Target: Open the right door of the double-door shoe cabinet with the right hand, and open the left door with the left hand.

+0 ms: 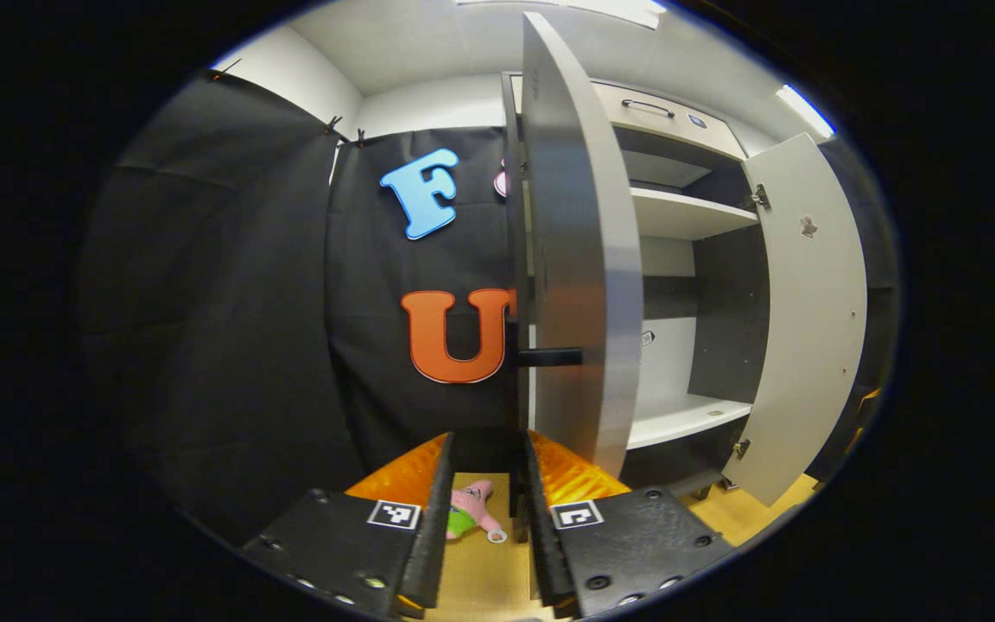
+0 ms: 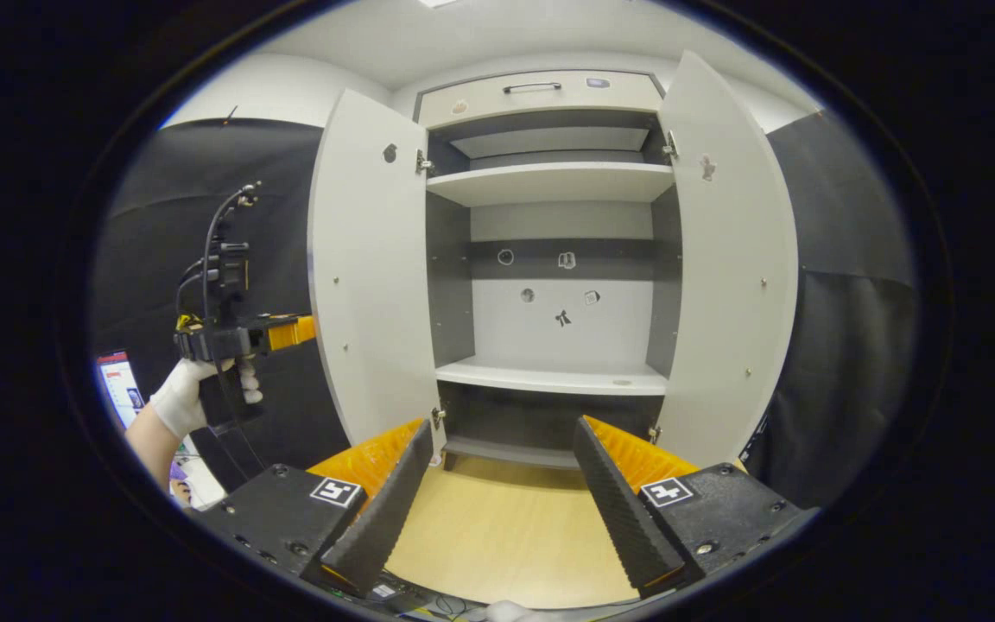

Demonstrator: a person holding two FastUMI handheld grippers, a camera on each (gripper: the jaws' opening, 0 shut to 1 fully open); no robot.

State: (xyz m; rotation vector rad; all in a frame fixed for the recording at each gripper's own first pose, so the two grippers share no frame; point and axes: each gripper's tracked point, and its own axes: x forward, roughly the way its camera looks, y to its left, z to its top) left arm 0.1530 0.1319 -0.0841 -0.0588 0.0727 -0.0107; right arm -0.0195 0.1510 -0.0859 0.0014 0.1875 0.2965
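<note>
The shoe cabinet [image 2: 558, 183] has both doors swung wide, baring its shelves. In the right gripper view the left door [image 2: 368, 276] and right door [image 2: 726, 276] flank the interior. My right gripper [image 2: 504, 428] is open and holds nothing, low in front of the cabinet's base. My left gripper [image 2: 294, 331], held by a gloved hand [image 2: 182, 393], reaches the left door's free edge from outside. In the left gripper view that left door [image 1: 579, 259] stands almost edge-on, its dark bar handle [image 1: 549, 356] above my left gripper [image 1: 487, 445]. The fingers stand a narrow gap apart with nothing between them. The right door [image 1: 808, 320] hangs open.
A pink star-shaped plush toy [image 1: 472, 514] lies on the wooden floor [image 2: 506, 527] by the left door's foot. A drawer with a bar handle [image 2: 532, 86] tops the cabinet. A lit screen [image 2: 122, 380] stands low at the left. Black cloth walls close both sides.
</note>
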